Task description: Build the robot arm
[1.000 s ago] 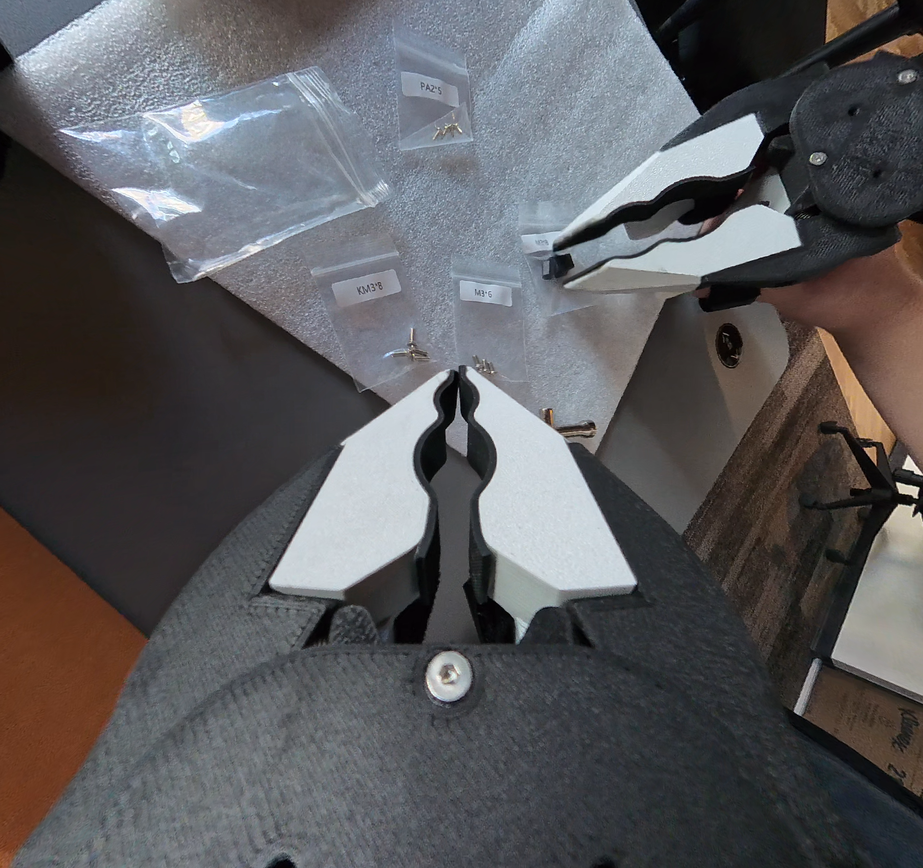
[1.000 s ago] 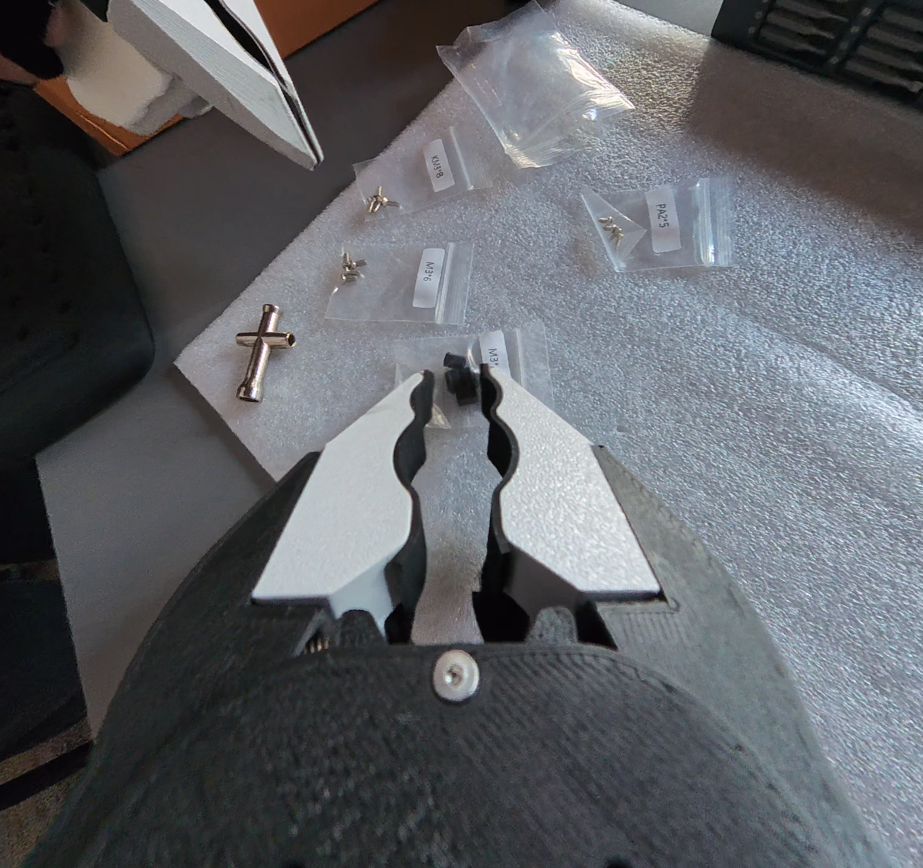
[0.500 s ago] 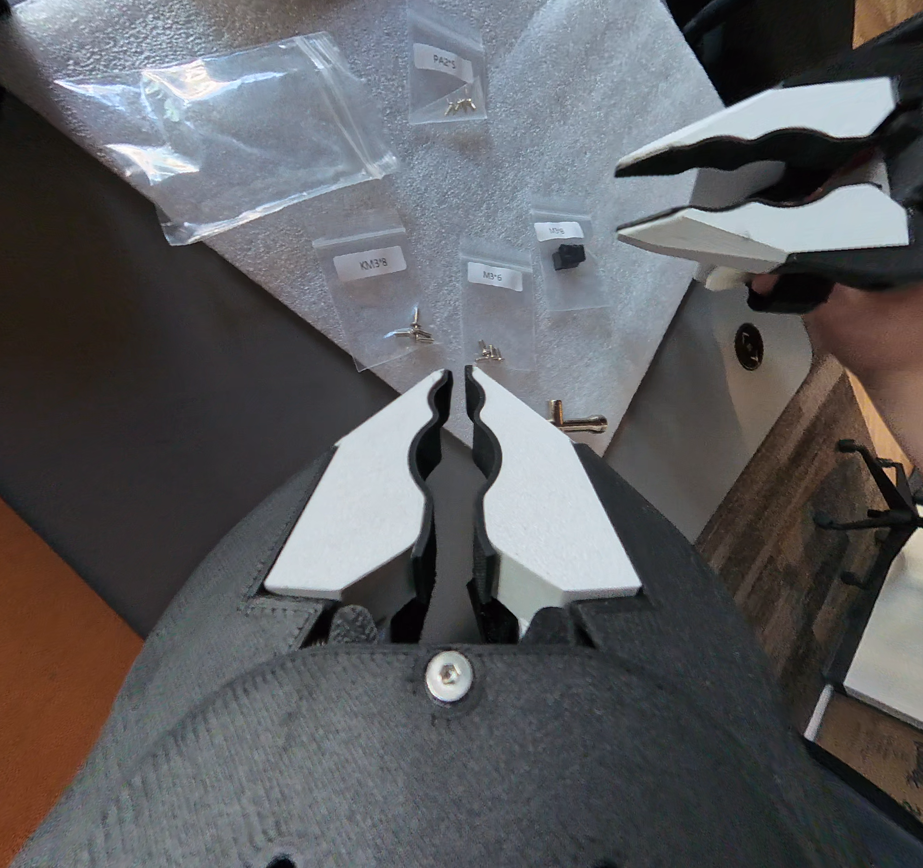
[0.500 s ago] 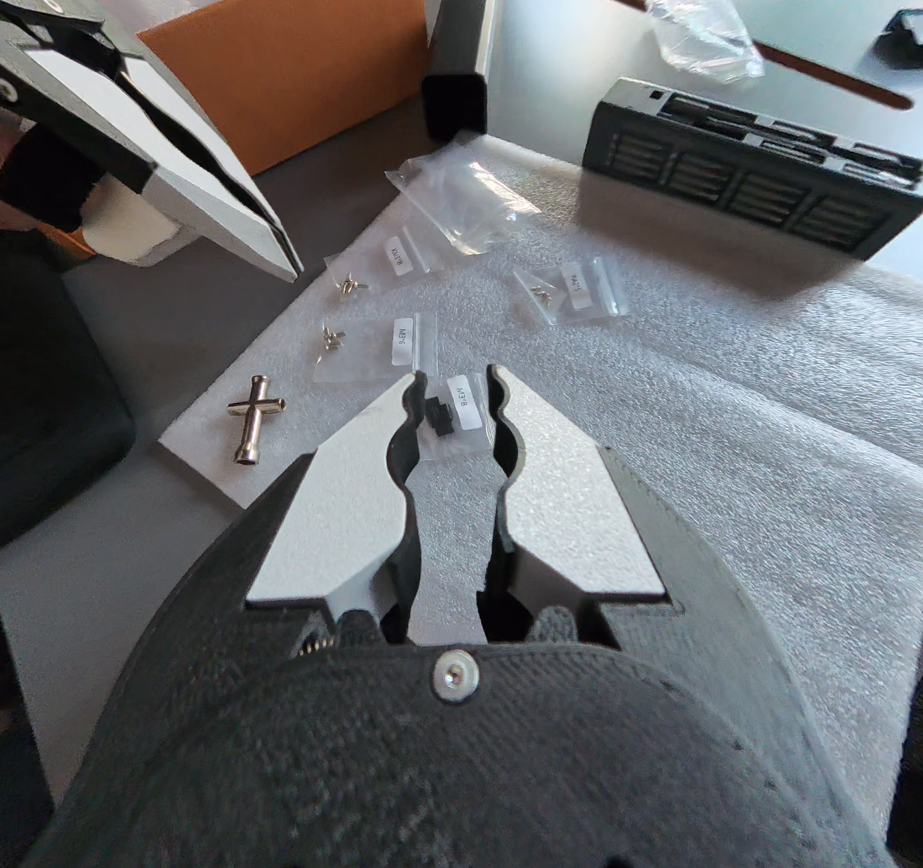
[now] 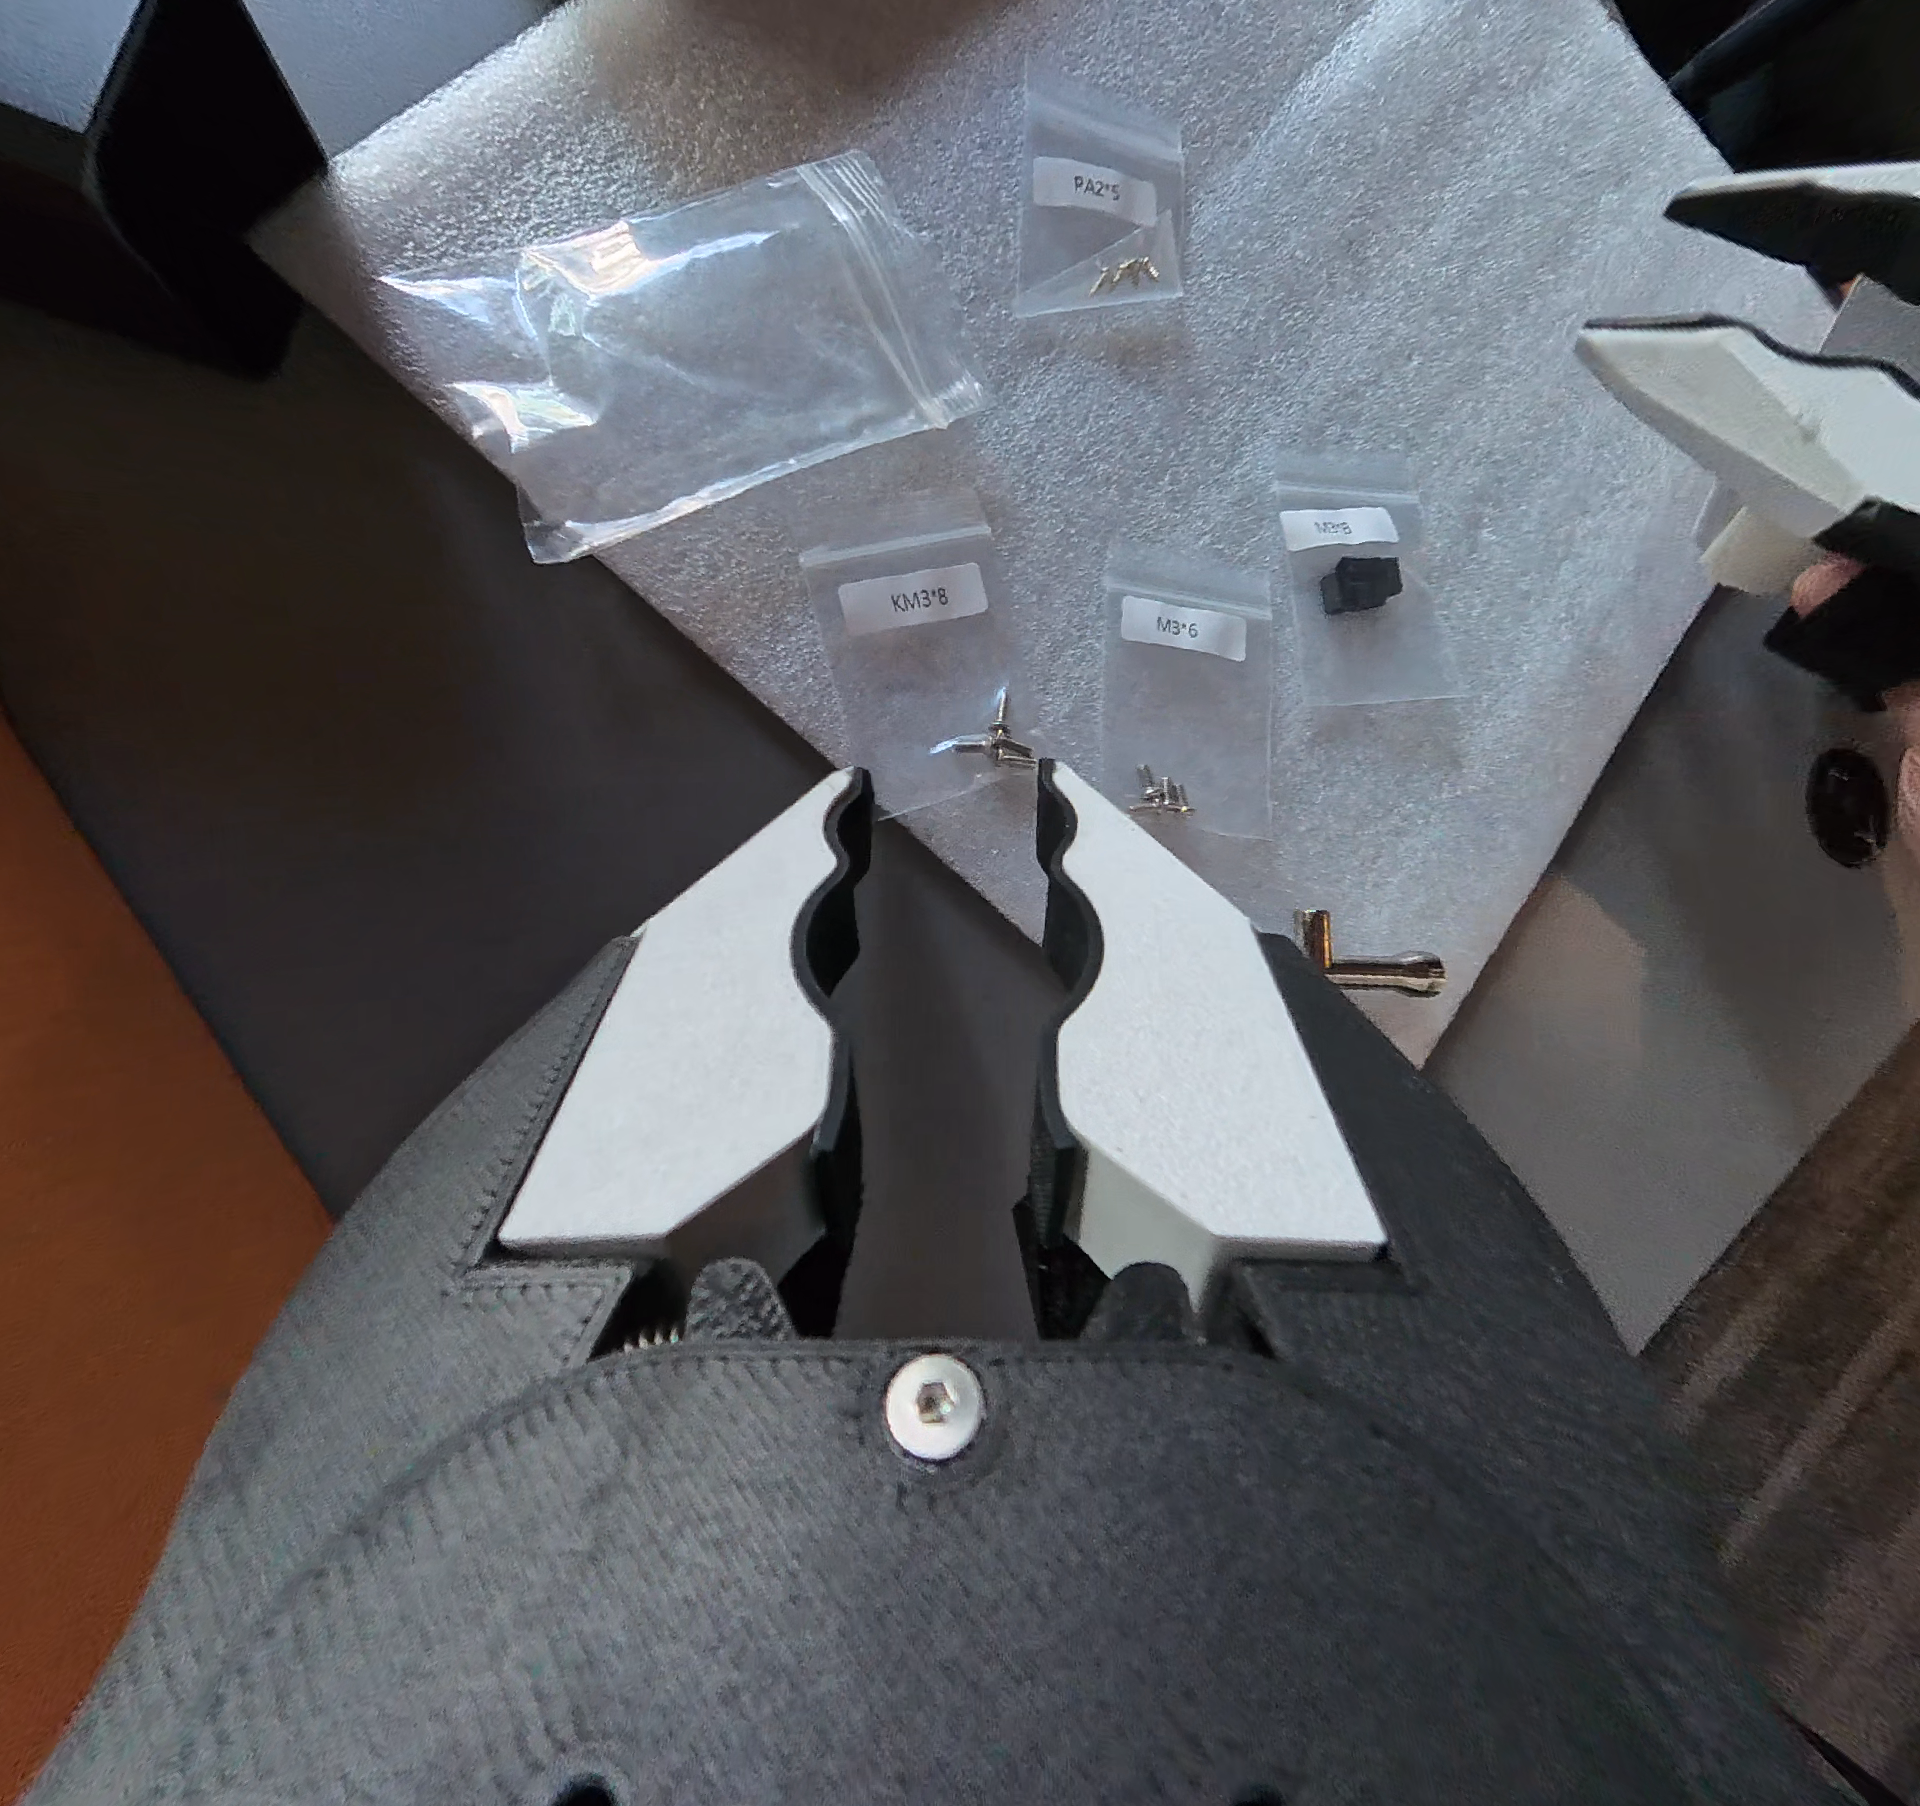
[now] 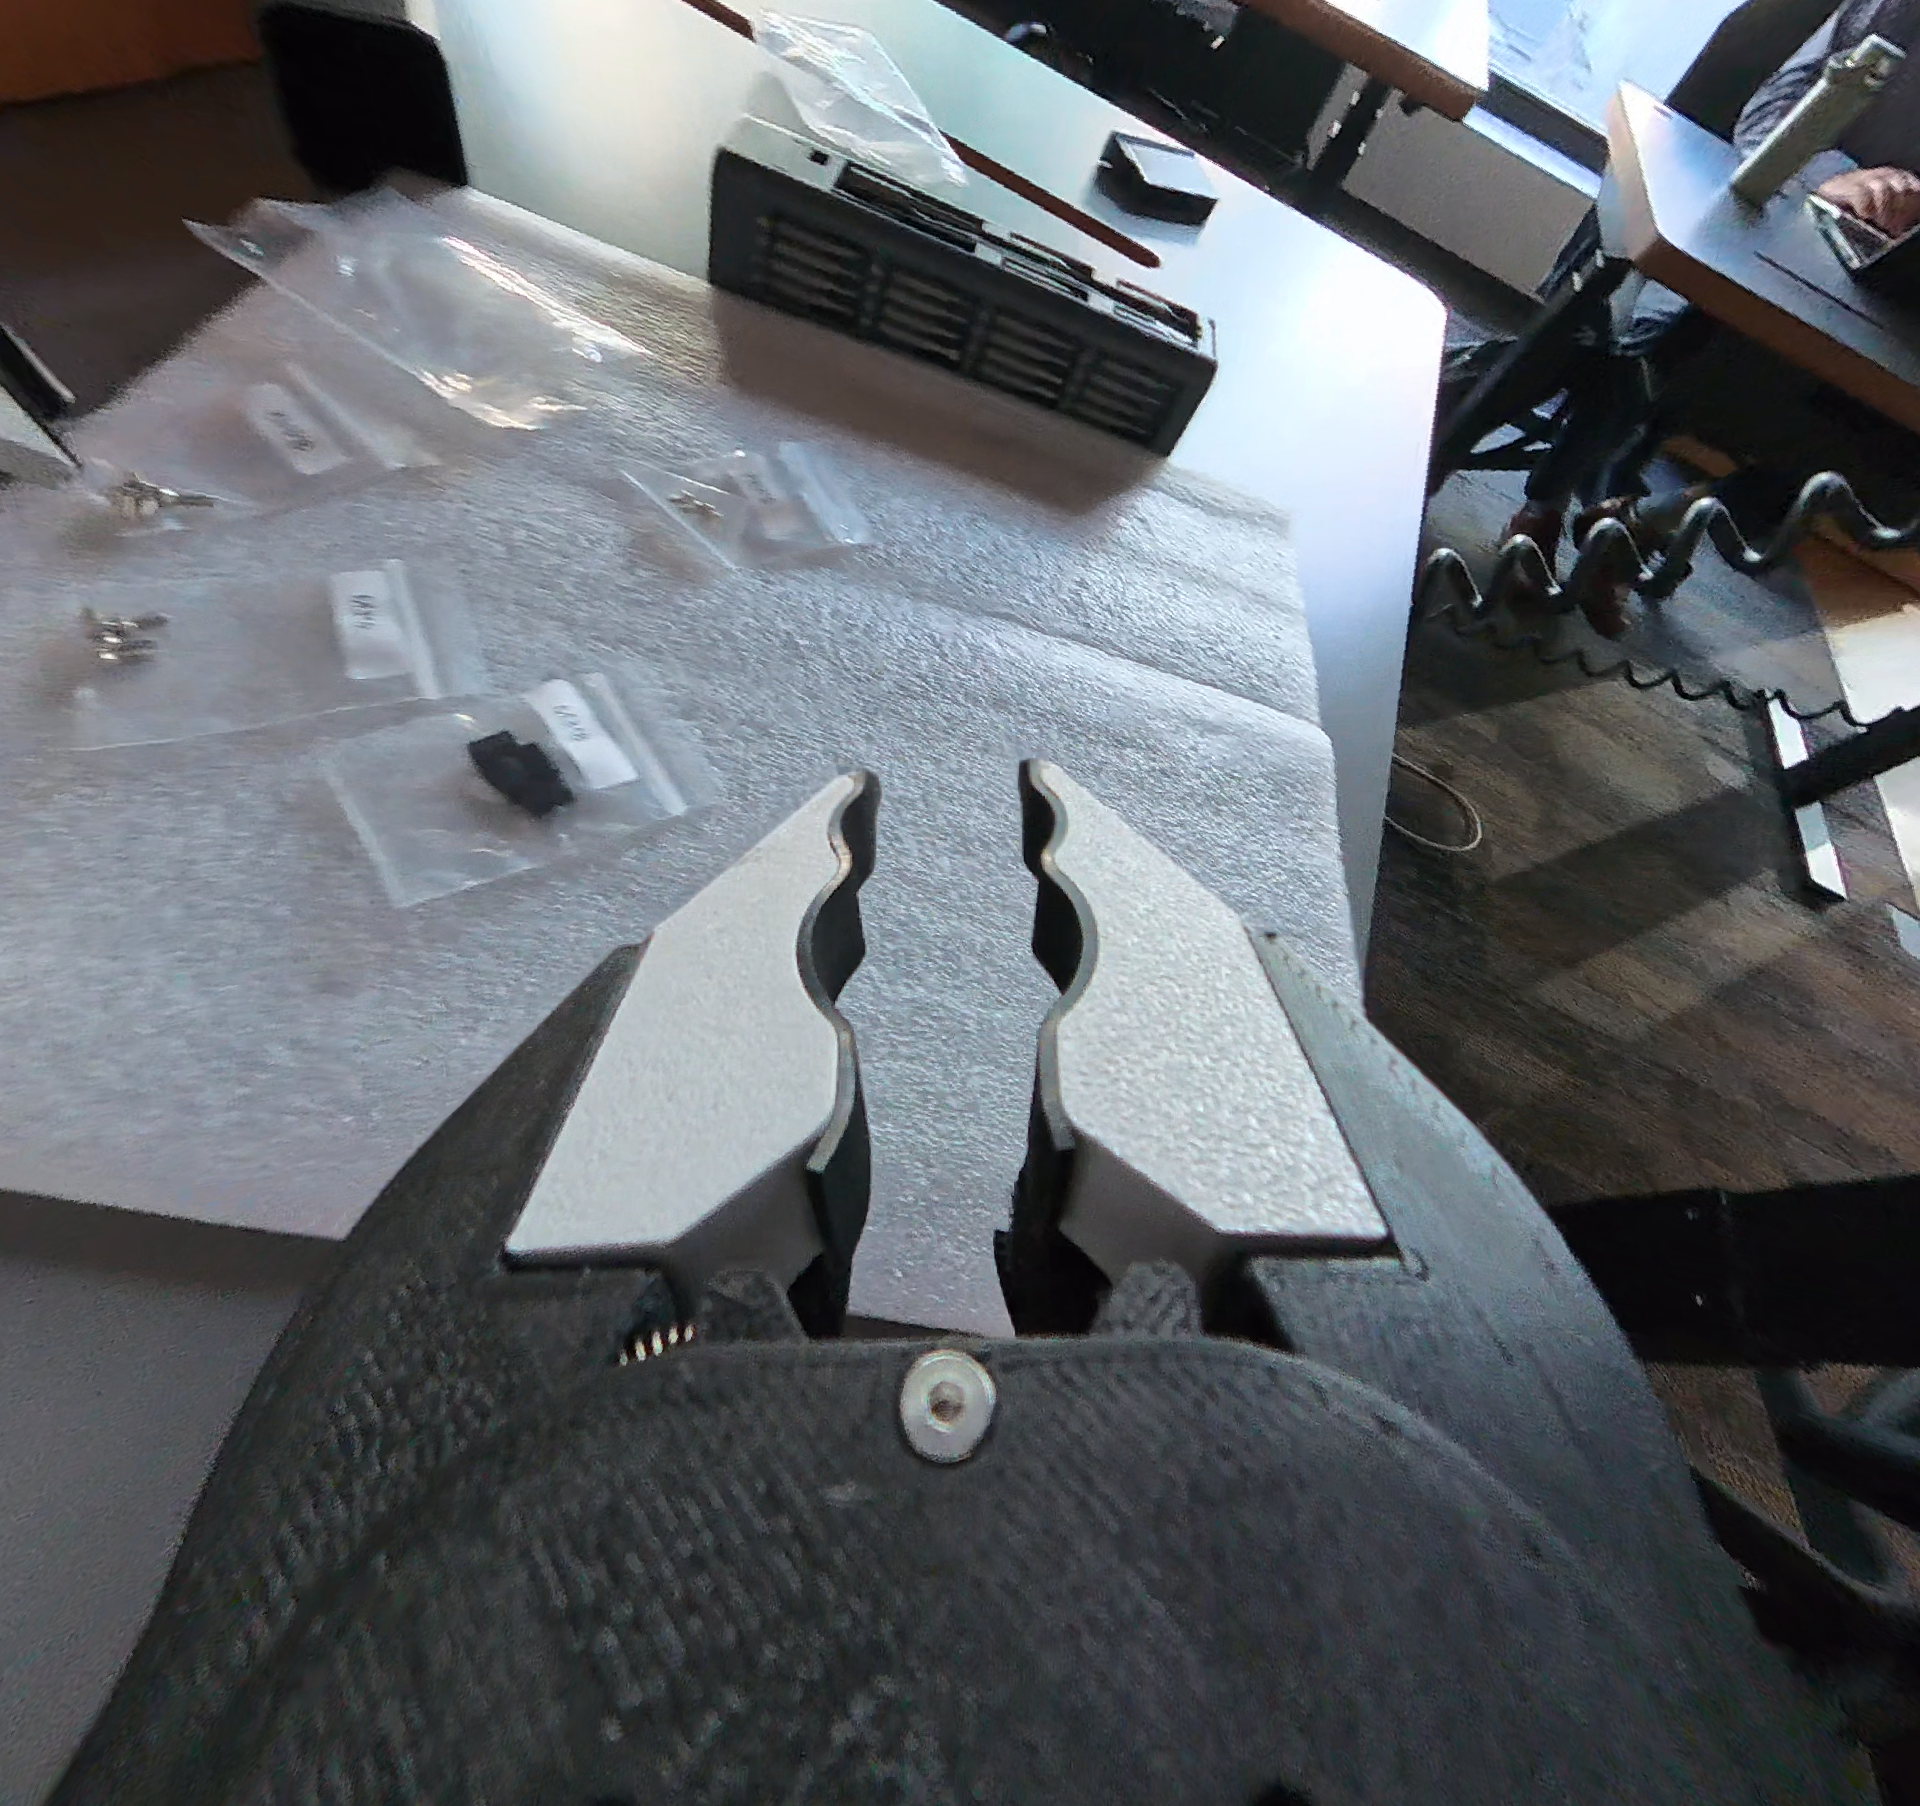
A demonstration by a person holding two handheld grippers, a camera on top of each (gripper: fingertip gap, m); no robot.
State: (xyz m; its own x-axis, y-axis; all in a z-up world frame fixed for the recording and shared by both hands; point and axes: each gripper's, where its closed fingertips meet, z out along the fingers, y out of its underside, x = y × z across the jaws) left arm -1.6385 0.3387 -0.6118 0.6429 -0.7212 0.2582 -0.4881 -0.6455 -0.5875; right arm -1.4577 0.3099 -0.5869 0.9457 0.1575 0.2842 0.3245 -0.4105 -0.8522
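My left gripper [image 5: 951, 788] is open and empty, its tips just above the near corner of a white foam sheet [image 5: 1403, 250]. Nearest to it is a small clear bag of silver screws [image 5: 914, 665], with a second screw bag [image 5: 1184, 707] to its right. A bag with a black part [image 5: 1361, 593], another screw bag [image 5: 1101, 208] and a large empty clear bag [image 5: 707, 343] lie farther on. My right gripper [image 6: 945, 790] is open and empty, over the foam [image 6: 935, 613], right of the black-part bag [image 6: 514, 780]. It also shows in the left wrist view [image 5: 1787, 343].
A metal cross-shaped tool [image 5: 1351, 956] lies at the foam's near right corner. A black slotted case [image 6: 956, 302] stands at the foam's far edge. A black block [image 5: 166, 156] is at far left. The table edge [image 6: 1423, 509] drops to the floor on the right, with a person seated beyond.
My left gripper has opened from shut. My right gripper has pulled back from the black-part bag, swung right and risen, and opened a little wider.
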